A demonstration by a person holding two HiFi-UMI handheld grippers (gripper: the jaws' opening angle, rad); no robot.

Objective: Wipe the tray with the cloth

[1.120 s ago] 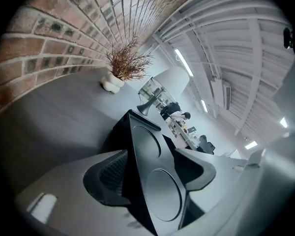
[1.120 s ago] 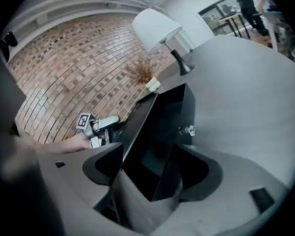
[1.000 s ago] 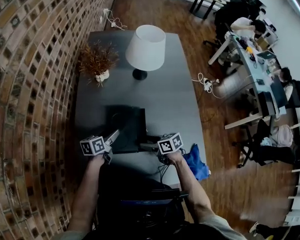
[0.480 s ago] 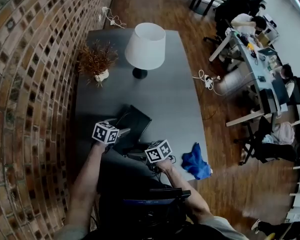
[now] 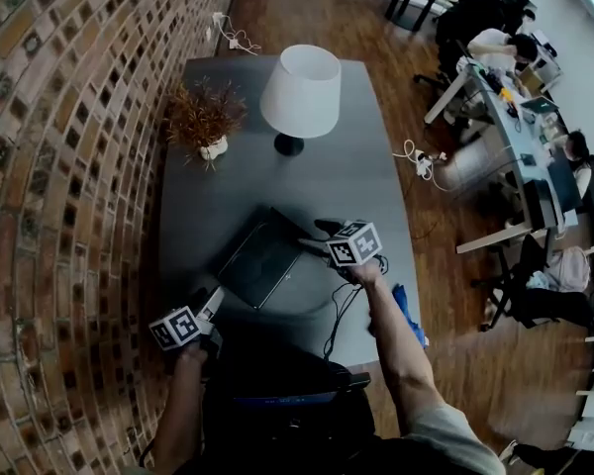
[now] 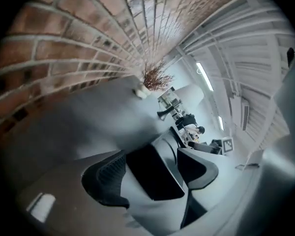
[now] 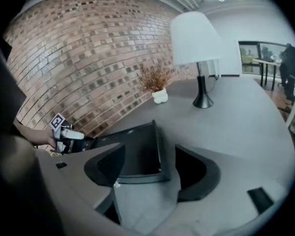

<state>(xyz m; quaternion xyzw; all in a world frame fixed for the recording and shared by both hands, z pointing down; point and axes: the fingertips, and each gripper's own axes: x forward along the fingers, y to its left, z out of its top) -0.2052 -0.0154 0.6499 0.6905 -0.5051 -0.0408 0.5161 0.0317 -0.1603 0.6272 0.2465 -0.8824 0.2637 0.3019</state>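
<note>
A long grey desk (image 5: pixel 327 186) stands with one long side along a brick wall (image 5: pixel 69 166). On its far half a lamp (image 5: pixel 299 92) with a white shade rises from a black base, and just beside it, nearer the wall, sits a dried plant (image 5: pixel 206 119) in a small white pot. On the near half a black tray (image 5: pixel 262 255) lies flat, skewed to the desk's edges, and a blue cloth (image 5: pixel 408 317) lies at the right edge, well apart from the tray and partly hidden by an arm (image 5: pixel 396 339).
</note>
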